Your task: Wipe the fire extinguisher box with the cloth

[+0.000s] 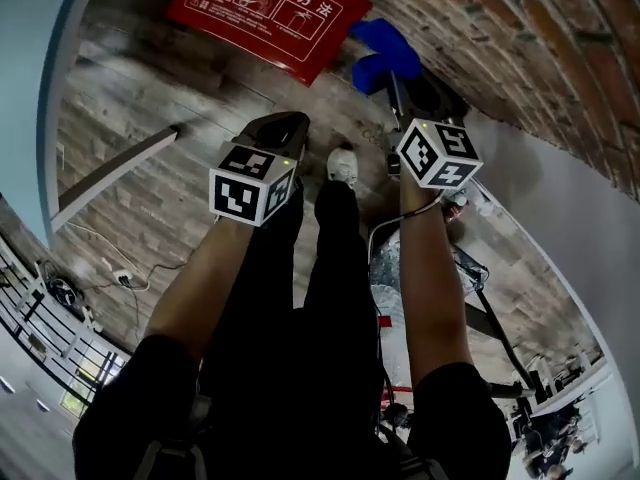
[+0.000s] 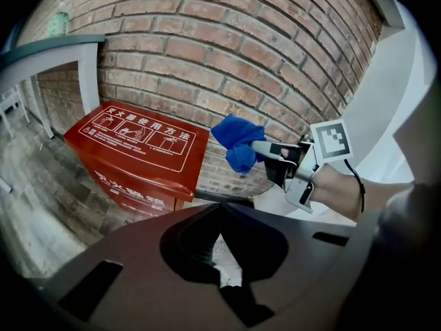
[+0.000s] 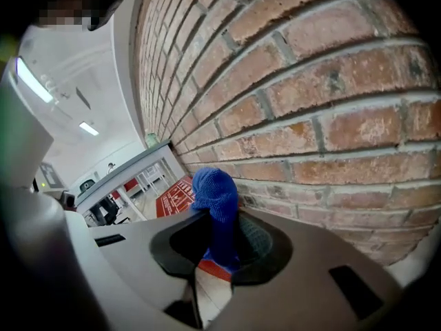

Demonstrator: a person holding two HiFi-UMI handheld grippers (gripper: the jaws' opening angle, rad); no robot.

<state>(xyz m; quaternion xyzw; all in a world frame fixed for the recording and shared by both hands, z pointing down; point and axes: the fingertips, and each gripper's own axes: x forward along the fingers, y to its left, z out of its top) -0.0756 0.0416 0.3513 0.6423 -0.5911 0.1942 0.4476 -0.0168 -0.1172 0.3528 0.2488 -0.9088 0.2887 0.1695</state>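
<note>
The brick wall [image 2: 227,40] is the biggest hazard here: it stands right behind the red fire extinguisher box [image 1: 268,10], and a stroke carried too far back would likely drag the cloth over rough brick and mortar, loading it with grit that then scratches the printed lid. The box itself sits on the floor against that wall, well ahead of the person's feet, and nothing braces it. A hard sideways wipe might shift or tip it. The left gripper [image 2: 220,207] hangs clear of the box with its jaws together and nothing between them (so it is no help as a steadying hand unless brought down). The right gripper [image 3: 219,216] is raised in the air off the box's right end, close to the wall, jaws clamped on the blue cloth [image 3: 215,188]. The cloth is the smallest worry but the likeliest one: it is bunched into a wad with only a short tuft past the tips, so pressing down steeply could put hard jaw tips on the lid, or tug the wad loose.
</note>
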